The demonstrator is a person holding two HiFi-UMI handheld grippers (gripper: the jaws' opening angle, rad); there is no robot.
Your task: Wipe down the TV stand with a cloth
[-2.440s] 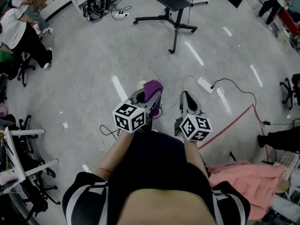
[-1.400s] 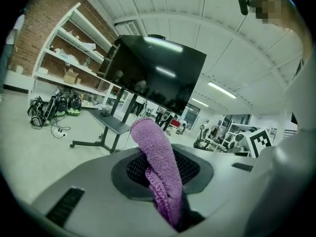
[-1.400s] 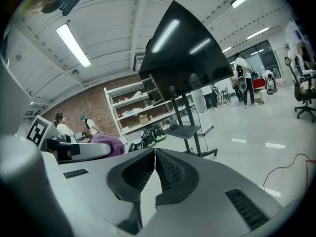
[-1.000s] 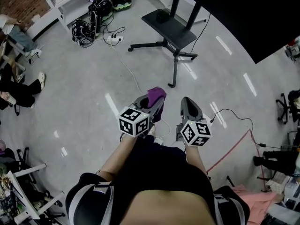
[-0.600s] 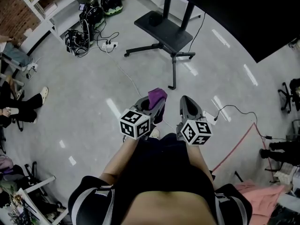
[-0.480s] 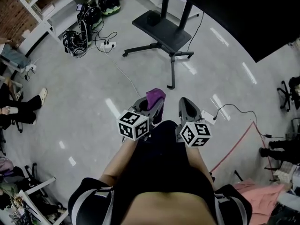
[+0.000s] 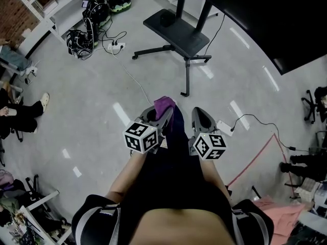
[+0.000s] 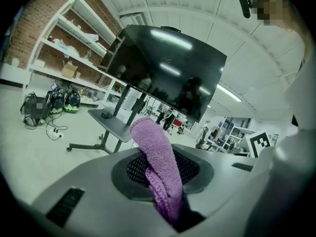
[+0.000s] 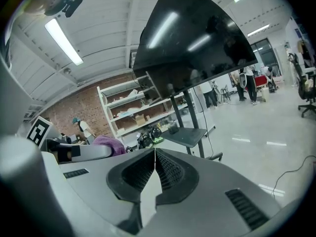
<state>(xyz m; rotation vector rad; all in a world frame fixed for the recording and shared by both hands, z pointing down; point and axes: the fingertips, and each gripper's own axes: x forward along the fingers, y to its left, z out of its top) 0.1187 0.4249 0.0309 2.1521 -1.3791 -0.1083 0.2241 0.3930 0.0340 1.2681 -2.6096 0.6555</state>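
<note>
The head view looks down past the person's torso at both grippers, held side by side over a glossy grey floor (image 7: 87,86). The left gripper (image 7: 164,115) is clamped on a purple cloth (image 7: 164,104), whose folded end pokes out beyond the jaw tips. The right gripper (image 7: 200,117) hangs just beside it. Ahead of them and well apart is the TV stand (image 7: 177,28), a flat dark shelf on a pole with splayed legs. A big black screen (image 7: 250,14) fills the upper right corner.

The left gripper view adds the cloth's (image 8: 157,157) looped, terry-like knit. The cloth is pinched low between the ribbed grey jaws and rises above them in a soft fold. Here the screen (image 8: 165,65) is glossy and mirrors the ceiling lights. Open shelving (image 8: 74,43) runs along a brick wall (image 8: 29,28) at the left.

The right gripper view shows its own jaws closed, the ribbed pads meeting at the tips with nothing between them. A thin wedge of gap shows lower down. The cloth (image 9: 108,144) is a purple lump at the left, and the stand's shelf (image 9: 190,134) is beyond.

Only the head view shows a white power strip (image 7: 223,128) on the floor to the right of the right gripper.
</note>
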